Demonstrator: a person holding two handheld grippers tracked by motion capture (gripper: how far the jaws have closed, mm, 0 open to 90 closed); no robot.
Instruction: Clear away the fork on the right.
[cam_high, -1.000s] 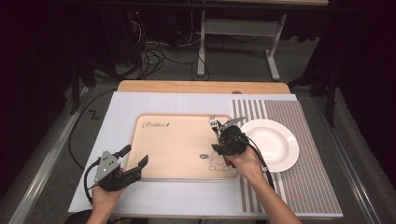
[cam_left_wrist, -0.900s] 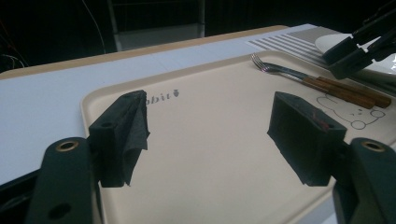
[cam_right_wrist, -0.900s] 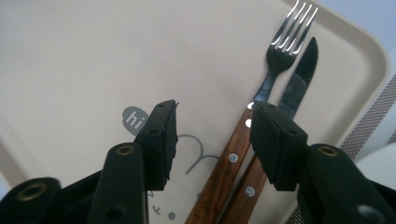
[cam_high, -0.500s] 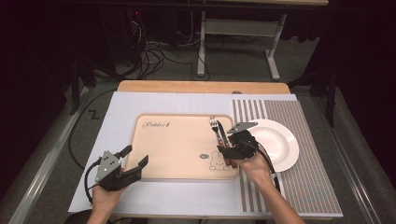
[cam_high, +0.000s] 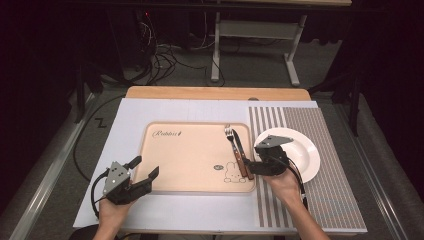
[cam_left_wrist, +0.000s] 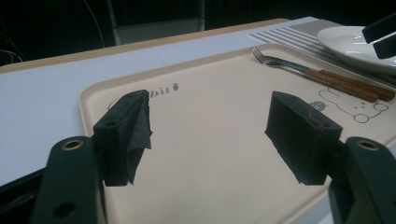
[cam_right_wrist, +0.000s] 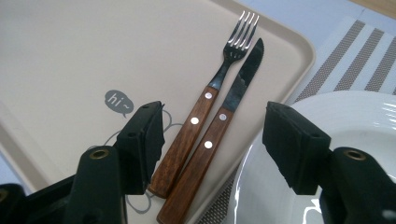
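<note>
**Cutlery Set Down on the Tray, Right Gripper Backing Off**

The table (cam_high: 210, 93) carried a pale sheet, and on that sat the beige tray (cam_high: 190, 155) with a striped placemat (cam_high: 325, 165) to its right. A white plate (cam_high: 305, 150) rested on the placemat, just beside the tray's right edge.

Along that right edge lay the fork (cam_right_wrist: 219, 70) and the knife (cam_right_wrist: 233, 93), side by side and touching along their wooden handles, tines and blade tip pointing away from the person (the rabbit drawing showed partly under the handles).

The right gripper (cam_high: 260, 167) had shifted over the last second from above the cutlery towards the plate, and its jaws had just been opening. In the right gripper view they stood wide apart with nothing pressed between them; the handle ends lay below and between them, free on the tray. That reads as a release: both pieces were placed, and the hand was clearing away.

The left gripper (cam_high: 142, 175) had kept to its spot at the tray's near left corner, jaws open and empty, over bare tray.

Judging from this, the cutlery step looked complete, and the plate seemed the likeliest next thing.
</note>
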